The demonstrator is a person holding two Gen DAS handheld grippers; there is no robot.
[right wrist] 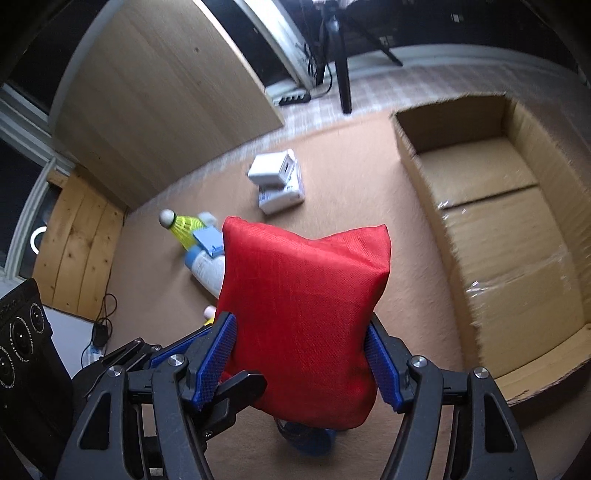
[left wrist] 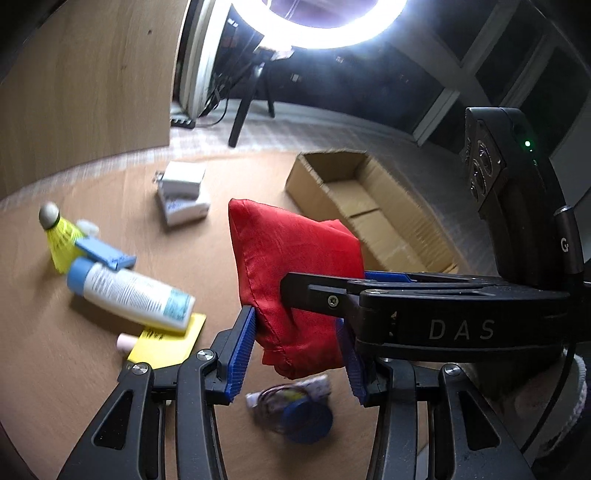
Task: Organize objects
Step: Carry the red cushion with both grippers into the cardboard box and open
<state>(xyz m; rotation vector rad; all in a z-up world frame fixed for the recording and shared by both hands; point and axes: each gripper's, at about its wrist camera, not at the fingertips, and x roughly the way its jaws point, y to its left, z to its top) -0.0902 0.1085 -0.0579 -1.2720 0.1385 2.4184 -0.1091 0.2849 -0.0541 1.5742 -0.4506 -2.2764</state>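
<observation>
Left wrist view, nearest first: the left gripper (left wrist: 297, 350) has its blue pads (left wrist: 242, 354) pressed against the lower part of a red bag (left wrist: 291, 266), one on each side, so it is closed on the cloth and holds it off the table (left wrist: 44, 332). The right gripper (left wrist: 295, 291) reaches in from the right, its black body marked "DAS", and its fingers also meet the bag; in the right wrist view its (right wrist: 301, 360) ridged blue pads (right wrist: 216, 354) squeeze the bag (right wrist: 303, 314) from both sides, narrowed to the bag's width.

Under the bag lies a blue round thing (left wrist: 304, 421) with a clear wrapper, blurred.

Left of the grippers, a yellow pad (left wrist: 170, 343) carries black writing too small to read. A white bottle (left wrist: 129, 291) with a pale blue cap lies on its corner; its label print is illegible. A small pink item (left wrist: 125, 341) touches the pad's near left side.

Farther left, a blue flat piece (left wrist: 105, 253) leans by a yellow shuttlecock (left wrist: 61, 236).

Mid-table, a white charger (left wrist: 184, 177) sits on a white box (left wrist: 184, 210) with blue lettering I cannot read.

Right of that stands an open carton (left wrist: 388, 236), its floor bare and taped.

Beyond the table, a ring light (left wrist: 321, 26) glows on a tripod.
</observation>
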